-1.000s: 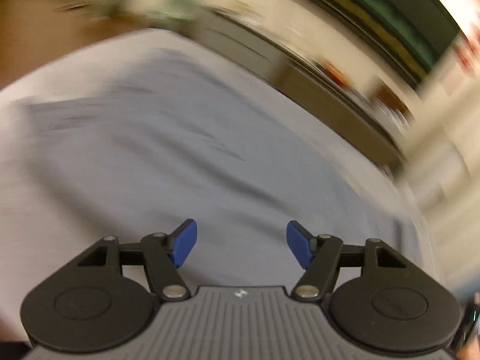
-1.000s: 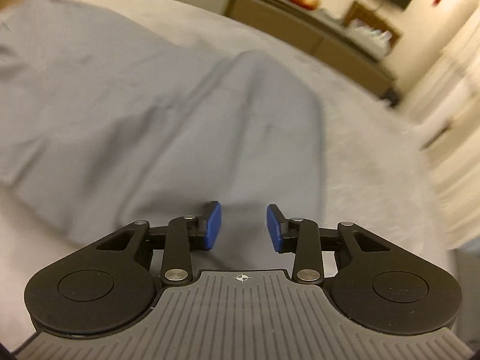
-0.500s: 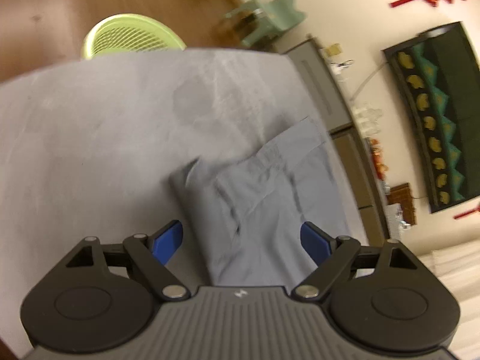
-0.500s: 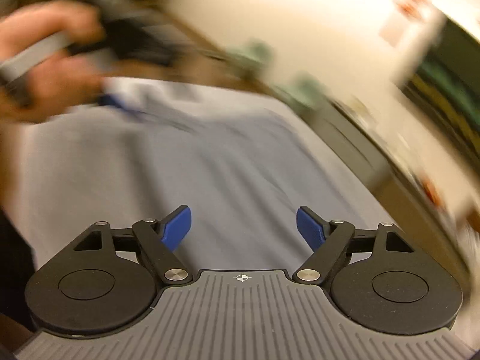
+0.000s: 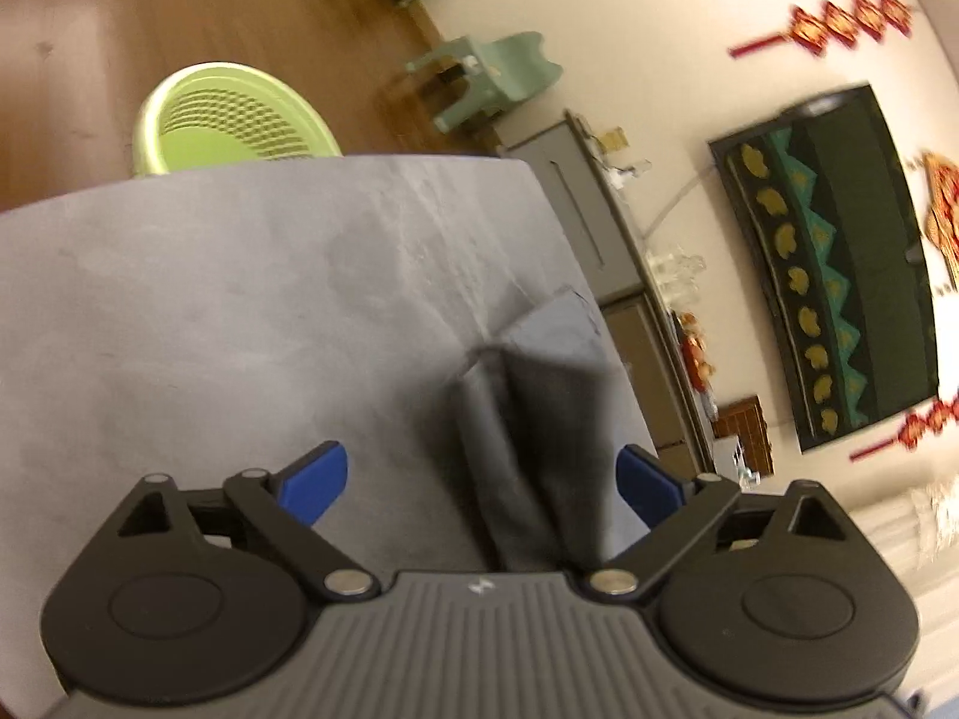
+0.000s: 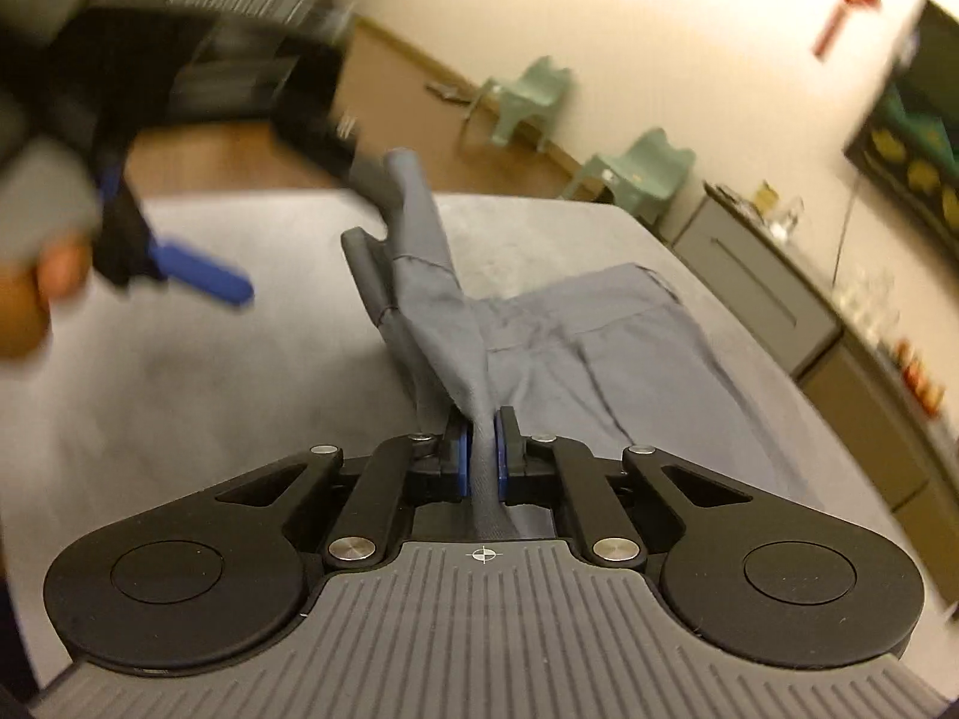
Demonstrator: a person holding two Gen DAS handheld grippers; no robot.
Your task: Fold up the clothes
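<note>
Right gripper (image 6: 481,458) is now closing on the shirt (image 6: 539,335)'s near edge; left gripper (image 5: 482,479) is opening wide — next fold starting.

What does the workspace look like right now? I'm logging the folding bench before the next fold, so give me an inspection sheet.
Surface: grey table, bare apart from the garment.
Job's things: grey-blue garment, part flat on the table, one end bunched and lifted.
Clutter: nothing seen on the table.
Grippers: right gripper closing, pads pinching the garment's bunched end; left gripper opening, jaws wide, a fold of garment between them but untouched.
Cables: thin cord on the wall above the cabinet.
Surroundings: green basket, green chairs, wood floor, red wall ornaments.
</note>
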